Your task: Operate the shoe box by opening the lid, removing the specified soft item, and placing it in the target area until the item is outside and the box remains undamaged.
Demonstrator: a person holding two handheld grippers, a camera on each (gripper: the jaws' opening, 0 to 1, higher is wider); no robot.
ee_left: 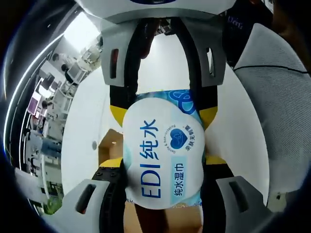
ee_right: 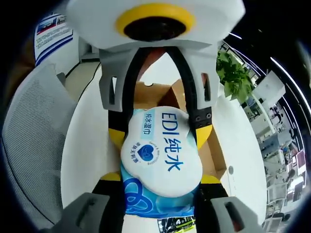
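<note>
A soft pack of wet wipes [ee_left: 163, 150], white and blue with "EDI" print, hangs in the air between both grippers. My left gripper [ee_left: 164, 162] is shut on one end of it, yellow-tipped fingers pressing on both sides. My right gripper [ee_left: 164, 112] comes in from the top of the left gripper view and clasps the other end. In the right gripper view the pack [ee_right: 160, 155] sits between my right gripper [ee_right: 160, 178] and the left gripper [ee_right: 160, 136] opposite. Below the pack lies the open brown cardboard shoe box [ee_right: 155, 92], also seen as the box [ee_left: 109, 141].
The box rests on a white round table [ee_right: 82, 145]. A grey mesh chair [ee_right: 34, 136] stands beside the table, shown as the chair [ee_left: 277, 107] too. A green plant [ee_right: 233, 73] and office desks lie beyond.
</note>
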